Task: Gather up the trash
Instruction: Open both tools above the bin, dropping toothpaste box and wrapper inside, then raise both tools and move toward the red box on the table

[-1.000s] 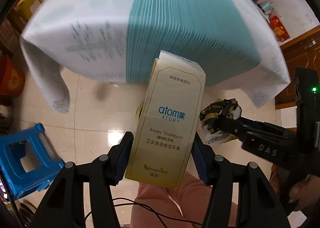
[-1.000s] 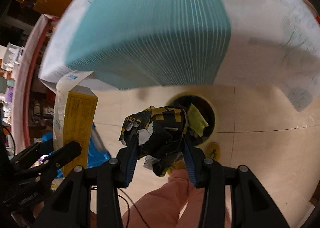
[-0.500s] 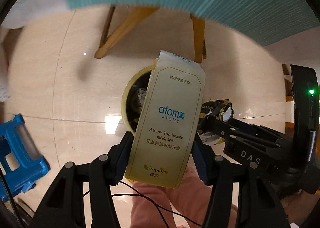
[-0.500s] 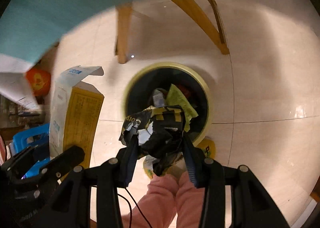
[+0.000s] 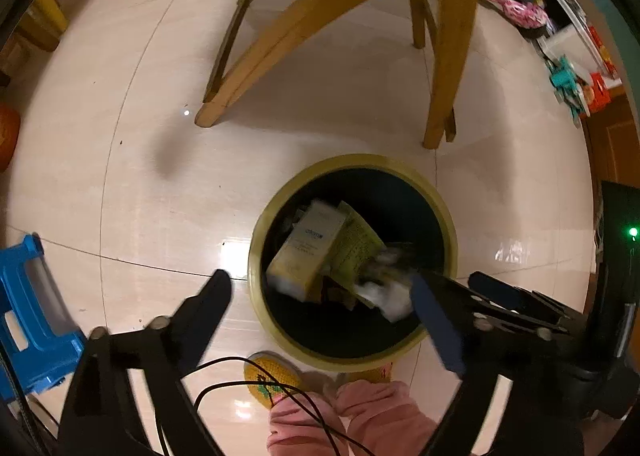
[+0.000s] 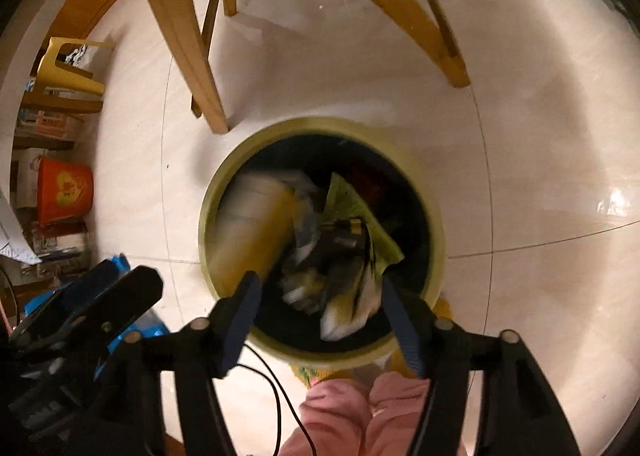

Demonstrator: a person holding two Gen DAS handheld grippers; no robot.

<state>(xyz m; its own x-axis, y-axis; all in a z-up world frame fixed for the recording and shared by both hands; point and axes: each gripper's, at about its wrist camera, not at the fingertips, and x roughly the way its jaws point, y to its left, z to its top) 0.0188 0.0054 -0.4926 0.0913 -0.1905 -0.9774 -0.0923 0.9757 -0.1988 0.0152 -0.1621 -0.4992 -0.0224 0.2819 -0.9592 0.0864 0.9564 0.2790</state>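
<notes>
A round bin with a yellow rim [image 5: 450, 224] [image 6: 206, 216] stands on the floor right below both grippers. The cream toothpaste box [image 5: 308, 252] [image 6: 256, 228] is blurred, loose inside the bin's mouth at its left side. The crumpled black-and-yellow wrapper [image 5: 386, 282] [image 6: 340, 276] is also blurred and loose, over a green leaflet [image 5: 356, 244]. My left gripper [image 5: 320, 292] hangs over the near rim, its jaws opening wide, with nothing touching the pads. My right gripper [image 6: 320, 286] is beside it, jaws opening too, and the wrapper is clear of its pads.
Wooden table legs [image 5: 444, 56] stand just beyond the bin. A blue stool [image 5: 28, 316] is at the left, and an orange bucket [image 6: 64, 192] and a yellow stool [image 6: 68, 64] lie further left. A person's pink trouser legs and a yellow slipper [image 5: 272, 376] touch the bin's near side.
Both grippers came down from table height to just above the bin. Their jaws spread, and the toothpaste box and the wrapper left them and dropped into the bin.
</notes>
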